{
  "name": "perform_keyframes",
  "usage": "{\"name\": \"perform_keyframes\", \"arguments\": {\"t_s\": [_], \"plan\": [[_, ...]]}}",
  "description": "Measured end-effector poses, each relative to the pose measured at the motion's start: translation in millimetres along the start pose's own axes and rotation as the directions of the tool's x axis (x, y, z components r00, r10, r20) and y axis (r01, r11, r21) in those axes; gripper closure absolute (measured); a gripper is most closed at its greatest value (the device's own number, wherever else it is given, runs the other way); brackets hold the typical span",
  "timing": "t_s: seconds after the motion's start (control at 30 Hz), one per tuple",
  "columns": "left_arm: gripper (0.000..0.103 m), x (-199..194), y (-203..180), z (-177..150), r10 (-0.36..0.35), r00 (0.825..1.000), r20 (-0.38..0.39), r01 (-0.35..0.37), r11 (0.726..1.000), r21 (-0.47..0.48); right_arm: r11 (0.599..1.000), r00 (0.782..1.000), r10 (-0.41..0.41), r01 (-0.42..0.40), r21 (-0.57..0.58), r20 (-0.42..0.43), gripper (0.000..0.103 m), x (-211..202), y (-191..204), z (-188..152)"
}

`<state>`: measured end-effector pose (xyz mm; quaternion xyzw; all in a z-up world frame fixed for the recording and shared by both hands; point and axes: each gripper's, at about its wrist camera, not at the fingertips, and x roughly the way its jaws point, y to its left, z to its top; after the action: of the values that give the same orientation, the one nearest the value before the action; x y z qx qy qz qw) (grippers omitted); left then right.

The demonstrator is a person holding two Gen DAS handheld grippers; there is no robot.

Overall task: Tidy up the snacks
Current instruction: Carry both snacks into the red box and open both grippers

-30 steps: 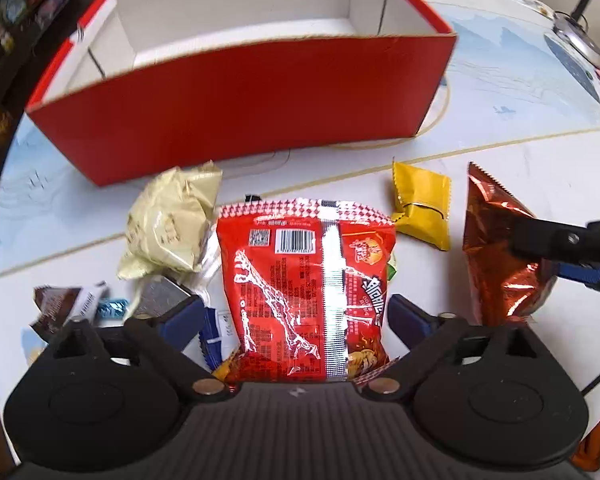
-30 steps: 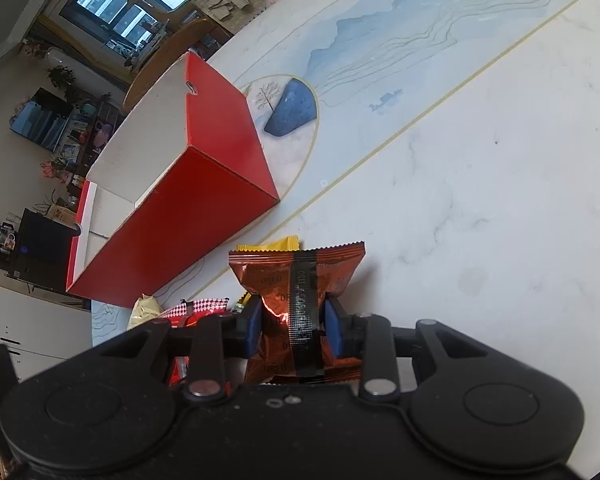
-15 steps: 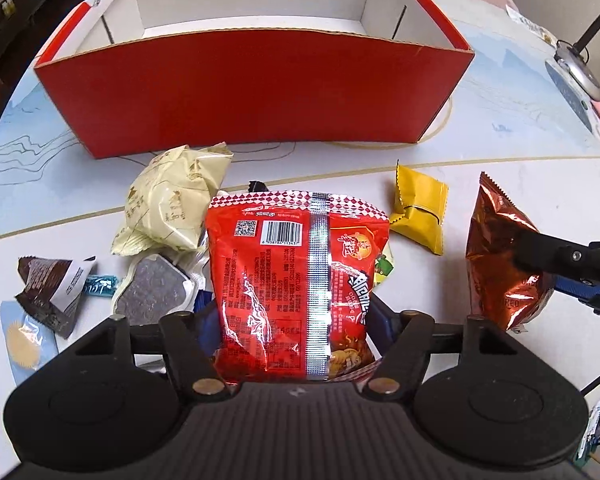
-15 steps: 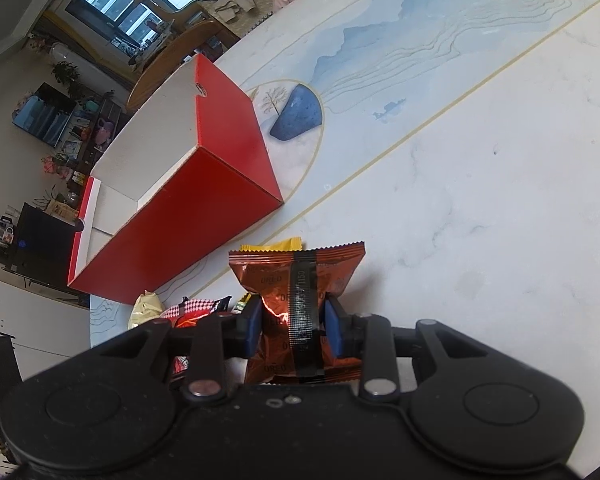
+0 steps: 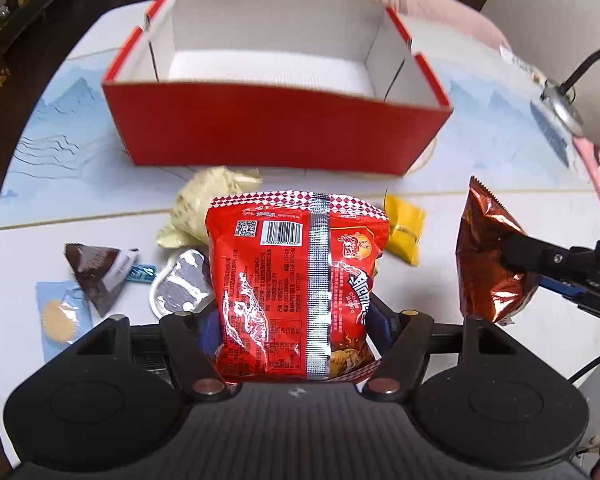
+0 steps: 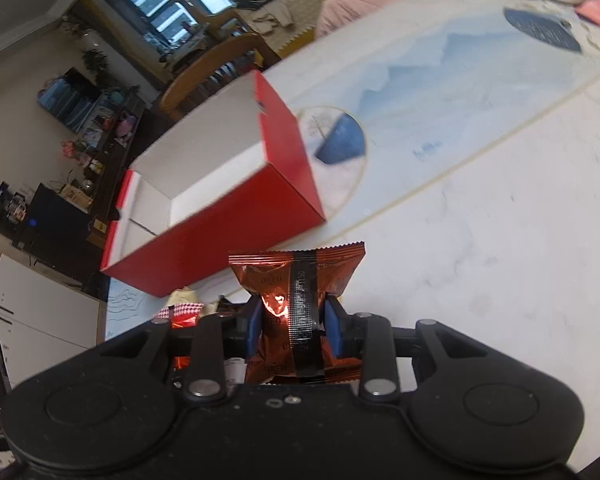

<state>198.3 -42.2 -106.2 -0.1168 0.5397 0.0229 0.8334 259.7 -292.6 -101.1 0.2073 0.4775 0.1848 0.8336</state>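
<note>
From the left wrist: the left gripper (image 5: 296, 320) has its jaws squeezed on the sides of the big red snack bag (image 5: 296, 292), held up above the table (image 5: 500, 184). The bag looks puffy, light and slippery, and the chips inside could crack, so low on the sides is a good place to hold it. The open red box (image 5: 276, 136) sits just behind, empty.

From the right wrist: the right gripper (image 6: 294, 330) is closed tight on the shiny brown cookie packet (image 6: 296, 304), pinched at its middle. It looks small, light and crinkly. The red box (image 6: 220, 216) is near, to the left.
</note>
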Motion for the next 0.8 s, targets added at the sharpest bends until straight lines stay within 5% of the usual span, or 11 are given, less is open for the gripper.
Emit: {"name": "perform_keyframes", "arguments": {"t_s": [0.3,0.8], "plan": [[0.034,-37.9,6.3,30.0,0.02,0.992,0.123,-0.017,1.0,-0.025,0.992,0.999,0.022,-0.017,-0.122,0.047,0.071,-5.8,34.2,34.1],[0.034,-50.1,9.0,115.2,0.1,0.973,0.208,-0.098,0.995,-0.019,0.955,0.993,0.073,-0.044,-0.292,0.09,0.071,23.9,84.7,105.1]]}}
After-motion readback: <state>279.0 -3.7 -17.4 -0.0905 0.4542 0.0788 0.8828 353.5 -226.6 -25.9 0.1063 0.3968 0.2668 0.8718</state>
